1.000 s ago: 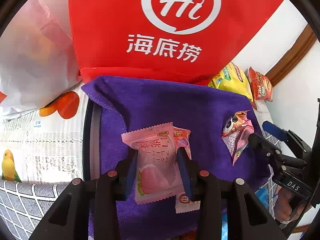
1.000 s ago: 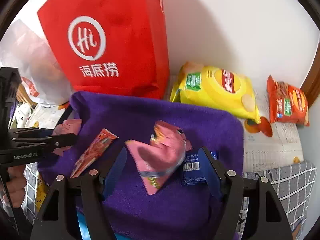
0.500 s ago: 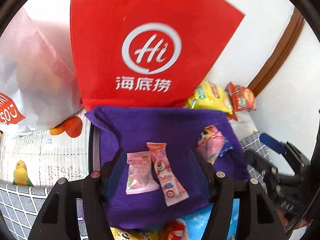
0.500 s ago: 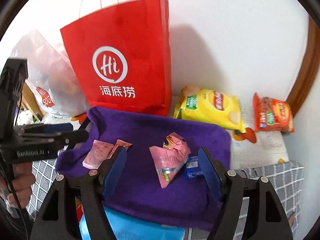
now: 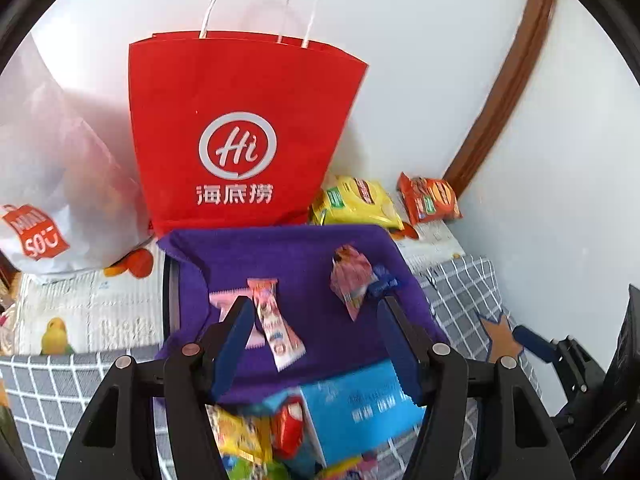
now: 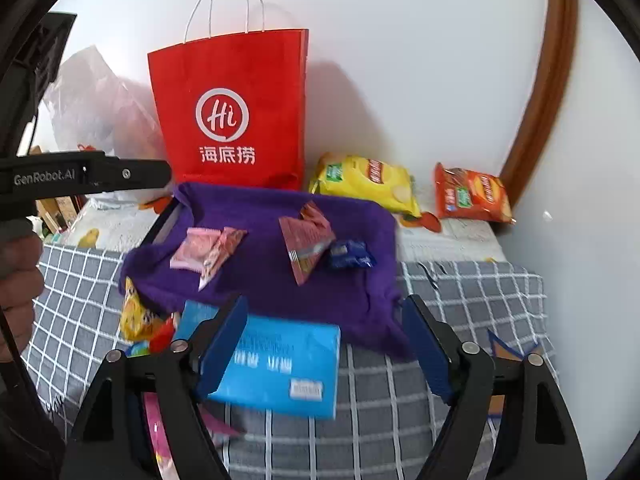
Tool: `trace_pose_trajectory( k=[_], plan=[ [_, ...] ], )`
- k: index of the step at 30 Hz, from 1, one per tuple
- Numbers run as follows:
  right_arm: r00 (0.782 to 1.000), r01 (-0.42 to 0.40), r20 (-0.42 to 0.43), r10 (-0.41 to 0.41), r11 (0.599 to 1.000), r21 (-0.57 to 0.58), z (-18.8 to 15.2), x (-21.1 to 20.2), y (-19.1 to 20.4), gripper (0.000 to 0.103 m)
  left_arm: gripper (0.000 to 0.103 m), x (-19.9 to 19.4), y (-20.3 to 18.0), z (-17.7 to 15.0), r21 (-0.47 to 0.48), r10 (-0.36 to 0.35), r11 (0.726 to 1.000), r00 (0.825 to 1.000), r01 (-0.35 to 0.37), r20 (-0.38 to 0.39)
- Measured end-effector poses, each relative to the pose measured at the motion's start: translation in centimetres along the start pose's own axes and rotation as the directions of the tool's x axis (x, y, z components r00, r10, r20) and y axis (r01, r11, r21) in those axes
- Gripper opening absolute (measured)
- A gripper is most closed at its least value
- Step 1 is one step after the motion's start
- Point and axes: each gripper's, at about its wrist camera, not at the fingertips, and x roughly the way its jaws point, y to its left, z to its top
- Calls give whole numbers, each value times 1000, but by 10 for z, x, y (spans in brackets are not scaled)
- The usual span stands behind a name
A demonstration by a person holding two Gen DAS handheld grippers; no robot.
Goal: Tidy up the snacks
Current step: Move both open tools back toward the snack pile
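A purple towel (image 5: 288, 264) (image 6: 260, 280) lies on the table. On it lie a pale pink peach packet (image 6: 191, 249) (image 5: 224, 300), a slim pink bar (image 5: 276, 324) (image 6: 222, 252), a crumpled pink bag (image 5: 352, 280) (image 6: 308, 240) and a small blue packet (image 6: 350, 254) (image 5: 384, 284). My left gripper (image 5: 316, 340) is open and empty, above the towel's near edge. My right gripper (image 6: 326, 344) is open and empty, over a blue box (image 6: 276, 364) (image 5: 360, 400). Loose snacks (image 5: 256, 436) (image 6: 140, 320) lie by the box.
A red paper bag (image 5: 240, 132) (image 6: 232, 108) stands behind the towel against the wall. A white plastic bag (image 5: 52, 184) is left of it. Yellow (image 6: 368, 184) and orange (image 6: 472, 196) chip bags lie at the back right. A grey checked cloth (image 6: 460, 300) covers the front.
My left gripper let go of the pale pink packet, leaving it on the towel. Both grippers drew back and up from the towel, so the whole table shows.
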Motion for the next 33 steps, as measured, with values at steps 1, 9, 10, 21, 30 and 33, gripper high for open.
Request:
trace_pose_trajectory(
  k=[1, 9, 10, 21, 30, 33],
  plan=[
    [1000, 3, 14, -4, 1000, 9, -4, -6, 1, 84, 62, -4, -1, -4, 5, 2, 1000, 1000, -2, -2],
    [992, -123, 51, 119, 988, 92, -37, -27, -2, 84, 62, -35, 8, -56, 13, 67, 998, 998, -66, -11],
    [992, -118, 50, 114, 989, 93, -40, -27, -1, 83, 62, -36, 11, -61, 6, 67, 998, 998, -67, -13],
    [983, -182, 24, 182, 983, 12, -90, -31, 40, 83, 62, -49, 49, -136, -62, 156, 985, 987, -159, -45],
    [962, -272, -21, 272, 960, -68, -116, -18, 83, 83, 62, -54, 77, -176, -140, 167, 974, 982, -178, -87],
    [956, -293, -30, 291, 953, -78, -121, -11, 91, 83, 62, -59, 84, -184, -169, 155, 971, 985, -167, -82]
  ],
)
